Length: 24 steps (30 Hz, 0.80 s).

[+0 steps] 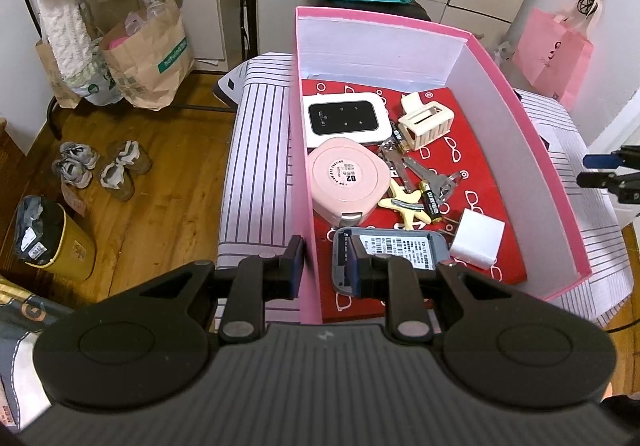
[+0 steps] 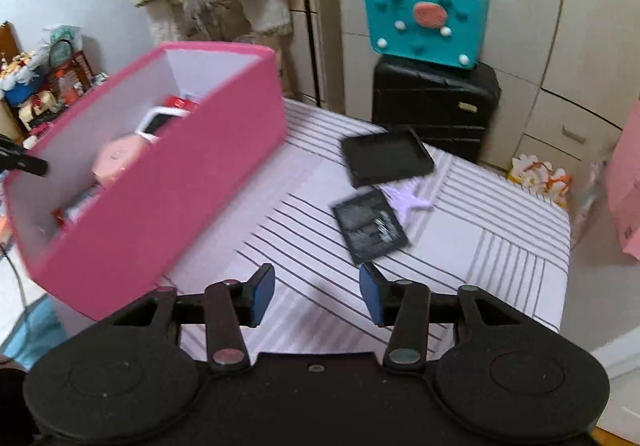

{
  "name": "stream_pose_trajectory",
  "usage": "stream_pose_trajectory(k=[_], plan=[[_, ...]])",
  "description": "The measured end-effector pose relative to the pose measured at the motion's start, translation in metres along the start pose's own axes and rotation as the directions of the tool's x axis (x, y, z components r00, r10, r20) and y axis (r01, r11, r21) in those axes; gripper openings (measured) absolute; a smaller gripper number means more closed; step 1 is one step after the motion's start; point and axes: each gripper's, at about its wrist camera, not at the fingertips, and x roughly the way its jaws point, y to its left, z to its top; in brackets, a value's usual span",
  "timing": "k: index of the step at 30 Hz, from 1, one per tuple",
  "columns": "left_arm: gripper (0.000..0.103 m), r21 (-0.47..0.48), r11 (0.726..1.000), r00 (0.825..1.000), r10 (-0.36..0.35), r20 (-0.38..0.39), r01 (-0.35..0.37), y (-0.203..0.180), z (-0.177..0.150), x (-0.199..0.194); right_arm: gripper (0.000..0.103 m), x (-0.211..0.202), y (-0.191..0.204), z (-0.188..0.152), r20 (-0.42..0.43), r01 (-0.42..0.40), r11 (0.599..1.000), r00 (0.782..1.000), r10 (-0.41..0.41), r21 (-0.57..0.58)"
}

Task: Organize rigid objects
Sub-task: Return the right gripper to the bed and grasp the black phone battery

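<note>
A pink box (image 1: 560, 182) stands on the striped cloth (image 2: 460, 246). Inside lie a white wifi router (image 1: 346, 118), a pink round case (image 1: 348, 182), a cream hair claw (image 1: 424, 122), keys (image 1: 420, 174), a white charger (image 1: 476, 240) and a grey device (image 1: 404, 250). My left gripper (image 1: 326, 266) straddles the box's left wall, shut on it. My right gripper (image 2: 316, 294) hangs open and empty over the cloth, right of the box (image 2: 180, 182). Ahead of it lie a black tray (image 2: 386, 156), a black packet (image 2: 370, 226) and a lilac clip (image 2: 408, 202), all blurred.
A teal bag (image 2: 424, 26) sits on a black suitcase (image 2: 436, 106) behind the table. A pink paper bag (image 1: 552, 50) hangs at the right. Shoes (image 1: 100, 166) and a yellow bin (image 1: 60, 242) stand on the wooden floor to the left. The table edge (image 2: 564, 286) is at right.
</note>
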Motion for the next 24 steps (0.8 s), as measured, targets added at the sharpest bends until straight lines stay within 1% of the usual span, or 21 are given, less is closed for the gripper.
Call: stream_pose_trajectory(k=[3, 6, 8, 10, 11, 13, 15, 20, 21, 22, 23, 24], plan=[[0.02, -0.009, 1.0, 1.0, 0.006, -0.002, -0.006, -0.001, 0.0, 0.001, 0.055, 0.013, -0.009, -0.006, 0.01, 0.024, 0.999, 1.0, -0.023, -0.023], [0.02, -0.015, 1.0, 1.0, 0.012, -0.002, -0.012, -0.001, 0.0, 0.002, 0.055, 0.027, -0.016, -0.005, 0.018, 0.026, 0.999, 1.0, -0.025, -0.047], [0.02, -0.019, 1.0, 1.0, 0.016, -0.003, -0.016, -0.001, 0.001, 0.002, 0.055, 0.036, -0.02, -0.002, 0.038, 0.036, 0.997, 0.999, -0.034, -0.071], [0.02, -0.021, 1.0, 1.0, 0.02, -0.005, -0.02, -0.002, 0.001, 0.002, 0.055, 0.043, -0.019, 0.0, 0.082, 0.094, 0.988, 0.993, -0.085, -0.121], [0.02, -0.022, 1.0, 1.0, 0.02, -0.006, -0.02, -0.002, 0.001, 0.002, 0.055, 0.046, -0.018, 0.002, 0.098, 0.105, 0.984, 0.991, -0.092, -0.144], [0.02, -0.02, 1.0, 1.0, 0.023, -0.006, -0.023, -0.002, 0.001, 0.002, 0.055, 0.053, -0.018, 0.004, 0.109, 0.102, 0.978, 0.991, -0.083, -0.184], [0.02, -0.021, 1.0, 1.0, 0.023, -0.007, -0.023, -0.002, 0.001, 0.002, 0.054, 0.062, -0.02, 0.007, 0.097, 0.104, 0.974, 0.992, -0.086, -0.199], [0.02, -0.014, 1.0, 1.0, 0.022, -0.007, -0.022, -0.002, 0.001, 0.002, 0.055, 0.066, -0.019, 0.006, 0.076, 0.063, 0.979, 0.996, -0.049, -0.193], [0.02, -0.015, 1.0, 1.0, 0.021, -0.007, -0.022, -0.002, 0.0, 0.002, 0.051, 0.065, -0.018, 0.005, 0.07, 0.051, 0.98, 0.997, -0.039, -0.194], [0.02, -0.014, 1.0, 1.0, 0.023, -0.007, -0.023, -0.002, 0.0, 0.002, 0.039, 0.064, -0.017, 0.003, 0.062, 0.038, 0.98, 0.998, -0.026, -0.194], [0.02, -0.013, 1.0, 1.0, 0.022, -0.007, -0.022, -0.002, 0.0, 0.002, 0.033, 0.061, -0.013, 0.002, 0.064, 0.028, 0.98, 0.998, -0.016, -0.198], [0.02, -0.013, 1.0, 1.0, 0.021, -0.006, -0.021, -0.002, 0.0, 0.002, 0.025, 0.059, -0.01, 0.001, 0.06, 0.022, 0.979, 0.998, -0.01, -0.204]])
